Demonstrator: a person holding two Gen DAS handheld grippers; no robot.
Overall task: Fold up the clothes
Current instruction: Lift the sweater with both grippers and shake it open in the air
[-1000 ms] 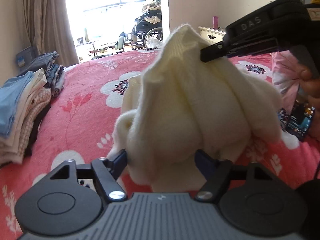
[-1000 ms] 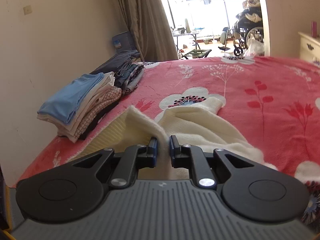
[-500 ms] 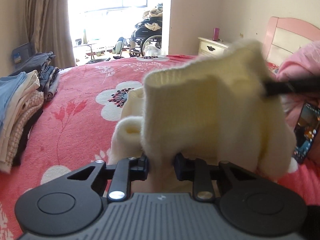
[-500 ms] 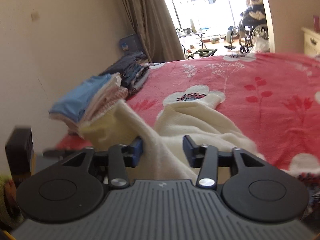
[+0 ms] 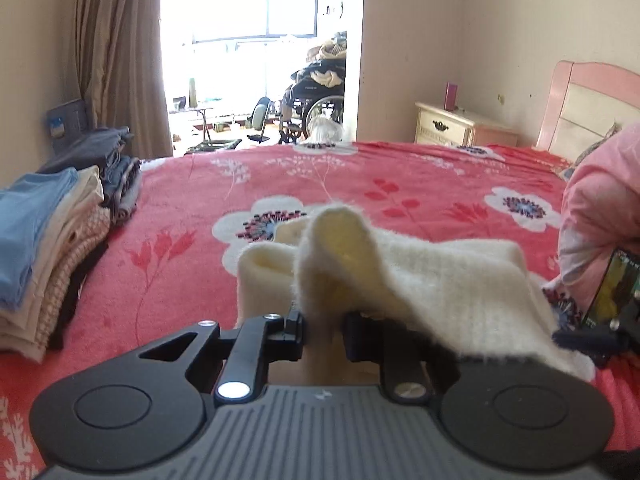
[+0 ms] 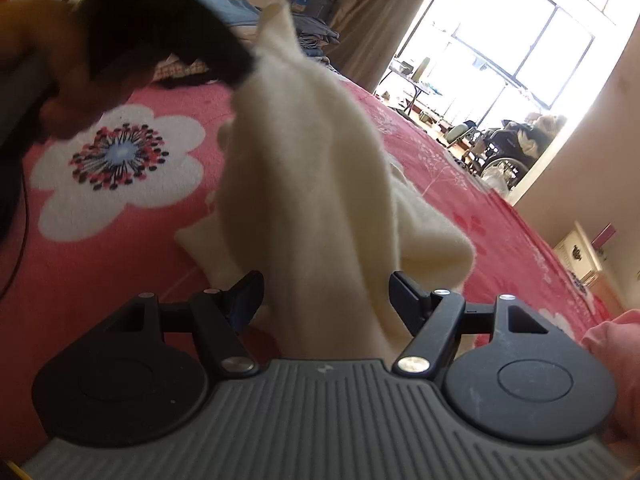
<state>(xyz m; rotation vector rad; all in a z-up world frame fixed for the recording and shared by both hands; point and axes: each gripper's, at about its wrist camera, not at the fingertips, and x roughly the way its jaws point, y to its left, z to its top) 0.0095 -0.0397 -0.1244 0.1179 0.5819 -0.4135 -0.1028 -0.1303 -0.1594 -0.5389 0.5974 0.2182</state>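
A fluffy cream sweater (image 5: pixel 440 280) lies bunched on the red flowered bedspread (image 5: pixel 400 176). My left gripper (image 5: pixel 325 330) is shut on a raised fold of it, low over the near part of the bed. In the right wrist view the sweater (image 6: pixel 312 152) rises in a peak to that left gripper (image 6: pixel 172 32), which shows blurred at the top left with a hand behind it. My right gripper (image 6: pixel 326 286) is open. The cloth hangs loosely between its wide-apart fingers, and neither pad presses on it.
Stacks of folded clothes (image 5: pixel 48 248) sit along the bed's left edge by the wall. A pink quilt (image 5: pixel 600 200) is heaped at the right, with a phone screen (image 5: pixel 612 292) below it. A nightstand (image 5: pixel 452 128) and a wheelchair (image 5: pixel 316 108) stand beyond the bed.
My left gripper closed on the sweater and dropped lower over the bed. My right gripper opened, released its pinch, and swung round to the right side of the sweater.
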